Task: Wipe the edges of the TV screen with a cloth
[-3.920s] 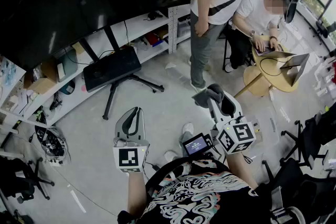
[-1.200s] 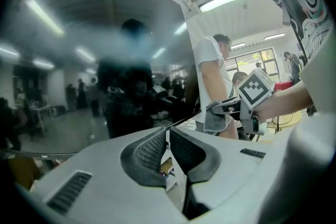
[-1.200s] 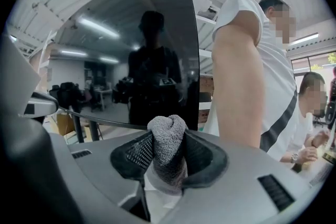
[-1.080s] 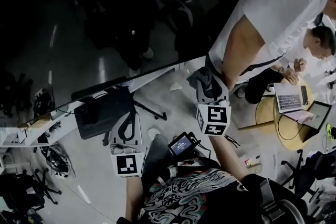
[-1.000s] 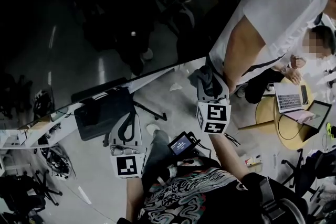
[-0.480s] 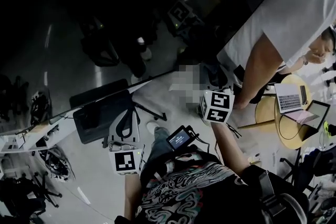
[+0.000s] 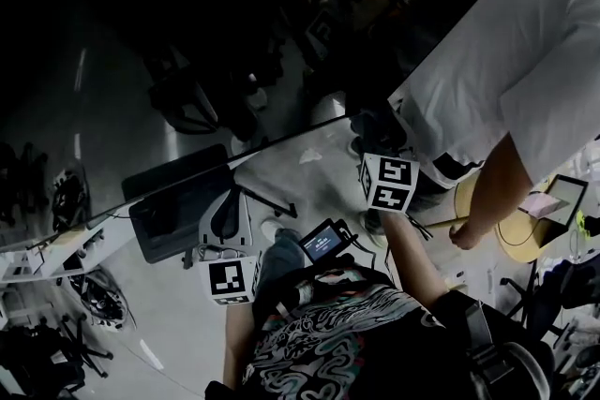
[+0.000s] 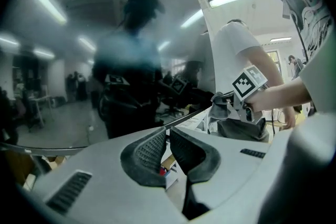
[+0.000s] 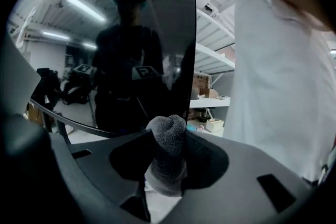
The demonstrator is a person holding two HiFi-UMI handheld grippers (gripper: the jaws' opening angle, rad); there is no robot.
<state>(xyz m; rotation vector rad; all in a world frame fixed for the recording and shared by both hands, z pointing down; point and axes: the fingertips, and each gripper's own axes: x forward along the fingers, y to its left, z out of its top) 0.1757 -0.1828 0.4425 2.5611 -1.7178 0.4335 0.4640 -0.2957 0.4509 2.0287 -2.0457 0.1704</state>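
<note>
**Head view.** Looked steeply down on the TV screen (image 7: 187,33), a dark glossy slab filling the upper left, bottom edge slanting from lower left up to the right. Put the right gripper (image 7: 378,134) at the lower right corner of that panel, with the cloth (image 7: 373,122) a dark lump at its tip. Placed the left gripper (image 7: 228,206) lower, below the bottom edge and well apart from the other, with no part in the work. Crowded a bystander (image 7: 525,61) in a white shirt just beside the right gripper. Probably risked a knock against that bystander on any stroke up the right-hand edge, given so little room on that side.

**Left gripper view.** Found the jaws together, only a sliver between the tips and nothing held. Caught the other gripper off to the right, at the panel's corner.

**Right gripper view.** Had the jaws clamped on the grey cloth, bunched into a stubby roll. Might have scraped bare jaw tips on the panel if pressed too deep, with so little fabric standing proud. Could also have dragged the roll loose on a long pull along the frame.

Ran the roll's long axis along the jaws, rounded end poking past the tips toward the screen's lower right corner, with the right edge upright just behind. Could not settle whether fabric and frame touched.
</note>
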